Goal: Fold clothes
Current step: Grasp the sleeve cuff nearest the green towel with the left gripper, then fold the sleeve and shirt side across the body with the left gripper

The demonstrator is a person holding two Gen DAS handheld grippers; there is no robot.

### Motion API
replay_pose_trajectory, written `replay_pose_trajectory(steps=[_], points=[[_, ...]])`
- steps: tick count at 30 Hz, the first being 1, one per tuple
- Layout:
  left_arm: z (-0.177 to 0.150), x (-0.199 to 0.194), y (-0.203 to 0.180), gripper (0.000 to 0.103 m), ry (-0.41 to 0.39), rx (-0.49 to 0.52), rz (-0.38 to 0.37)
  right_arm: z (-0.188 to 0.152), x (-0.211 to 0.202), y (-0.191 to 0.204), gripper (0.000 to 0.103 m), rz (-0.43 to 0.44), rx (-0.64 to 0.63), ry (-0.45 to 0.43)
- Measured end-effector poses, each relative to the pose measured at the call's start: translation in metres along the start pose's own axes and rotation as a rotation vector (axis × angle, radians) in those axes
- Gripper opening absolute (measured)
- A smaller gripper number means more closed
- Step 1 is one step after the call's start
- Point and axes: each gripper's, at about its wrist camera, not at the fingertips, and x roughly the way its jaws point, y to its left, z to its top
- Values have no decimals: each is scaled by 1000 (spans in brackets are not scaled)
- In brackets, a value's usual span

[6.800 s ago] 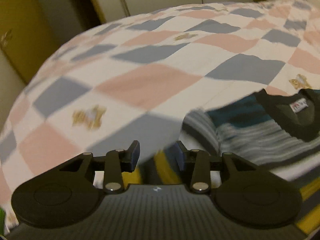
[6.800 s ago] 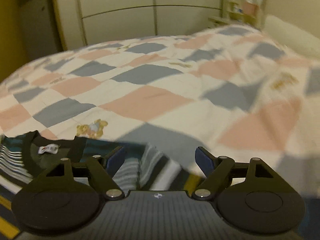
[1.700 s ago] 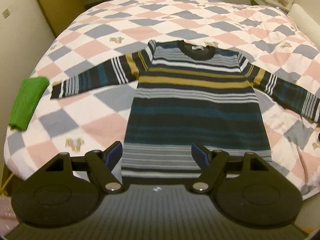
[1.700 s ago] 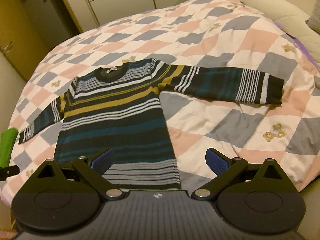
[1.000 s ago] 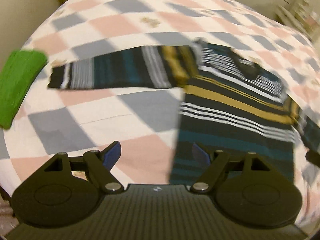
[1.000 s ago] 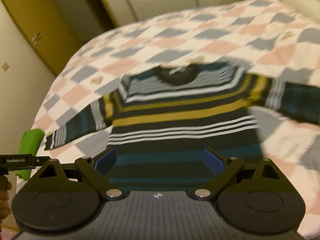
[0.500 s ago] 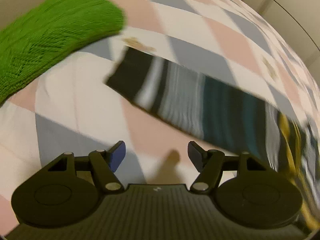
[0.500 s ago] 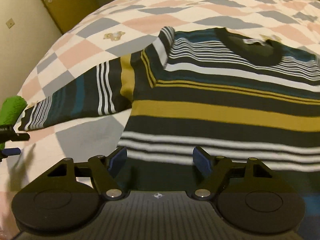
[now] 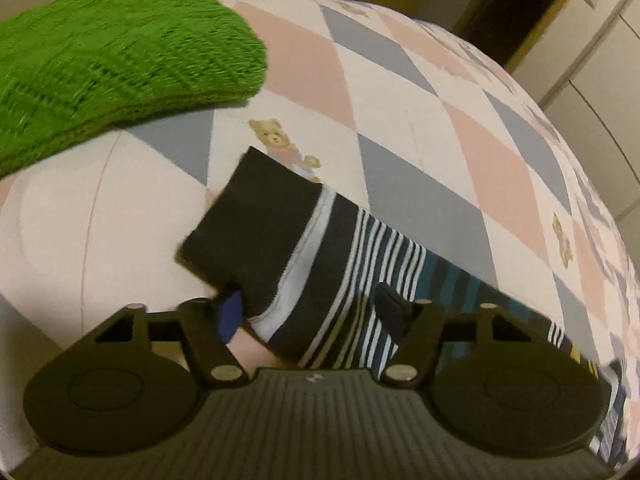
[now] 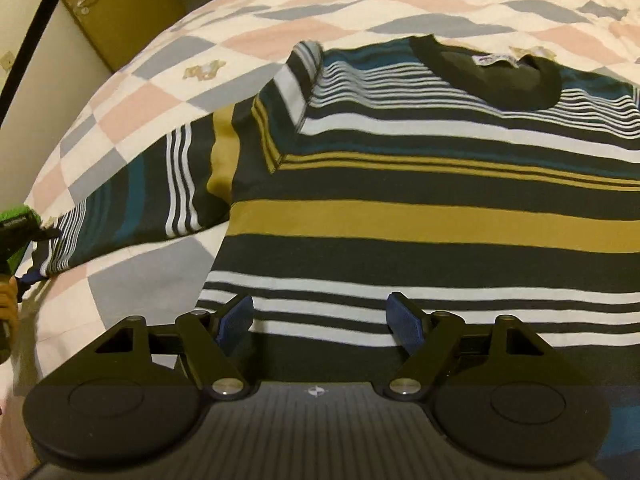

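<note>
A striped sweater (image 10: 400, 216) in black, teal, white and mustard lies flat, front up, on the checked quilt (image 10: 160, 92). Its left sleeve cuff (image 9: 256, 220) reaches toward the bed's edge. My left gripper (image 9: 312, 308) straddles that sleeve just behind the cuff. Its jaws are closing with the fabric between them, and a gap still shows at the pads. My right gripper (image 10: 320, 316) hovers open low over the sweater's body, near its left side edge, with nothing gripped. The right sleeve is out of view.
A folded green knit (image 9: 112, 56) lies on the quilt (image 9: 420, 184) just beyond the cuff, near the bed's corner. A hand (image 10: 7, 292) shows at the left edge of the right wrist view. Wardrobe doors (image 10: 116, 4) stand behind the bed.
My left gripper has dropped to the left sleeve, rolled, and narrowed its jaws around it. My right gripper has sunk toward the sweater's body and narrowed slightly.
</note>
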Motion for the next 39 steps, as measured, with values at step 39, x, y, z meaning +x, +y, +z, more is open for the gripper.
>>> replay_pose_trajectory(steps=[39], points=[[-306,-97,-281,32,268,937,-432,-10,-37,-259,47,382,623,7]])
